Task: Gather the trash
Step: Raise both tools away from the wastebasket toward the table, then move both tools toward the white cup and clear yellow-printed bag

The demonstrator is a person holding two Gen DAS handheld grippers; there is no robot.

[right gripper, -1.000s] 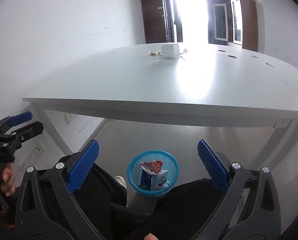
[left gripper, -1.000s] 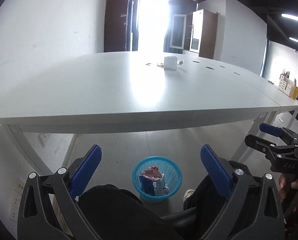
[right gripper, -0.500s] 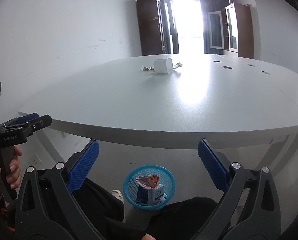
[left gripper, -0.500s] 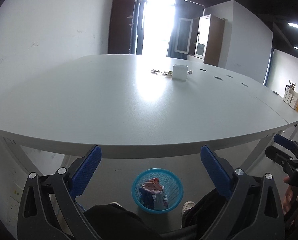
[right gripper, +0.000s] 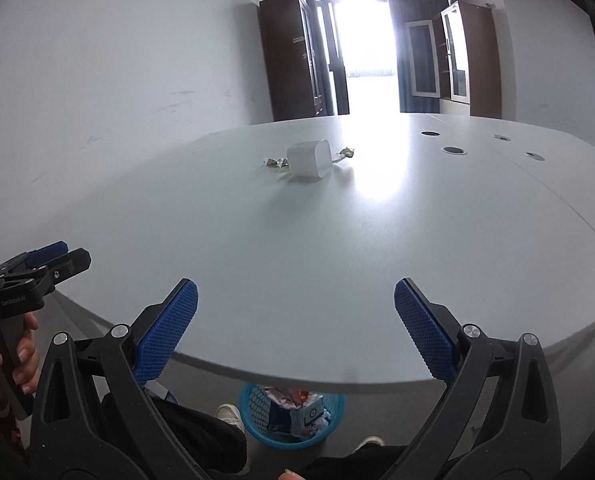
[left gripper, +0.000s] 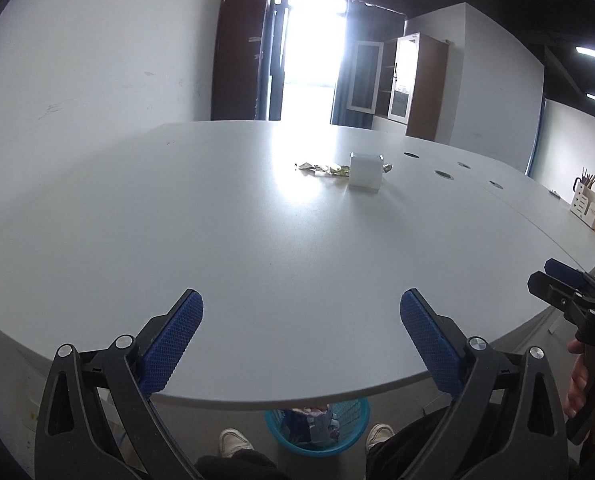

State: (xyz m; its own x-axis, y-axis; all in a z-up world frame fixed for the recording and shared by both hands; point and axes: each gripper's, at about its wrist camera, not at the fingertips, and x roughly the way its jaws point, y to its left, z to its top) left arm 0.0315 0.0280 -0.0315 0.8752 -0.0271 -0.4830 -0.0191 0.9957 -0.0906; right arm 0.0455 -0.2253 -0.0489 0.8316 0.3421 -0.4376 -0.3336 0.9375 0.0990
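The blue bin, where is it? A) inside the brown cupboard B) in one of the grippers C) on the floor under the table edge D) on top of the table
C: the bin stands on the floor, half hidden under the near edge of the table, by the person's shoes.

A box (left gripper: 364, 171) sits toward the far middle of the worktop (left gripper: 225, 240), with wrappers (left gripper: 322, 168) lying just behind it and to its left. A basket (right gripper: 293, 416) holding trash (right gripper: 297, 406) stands on the floor under the near edge.
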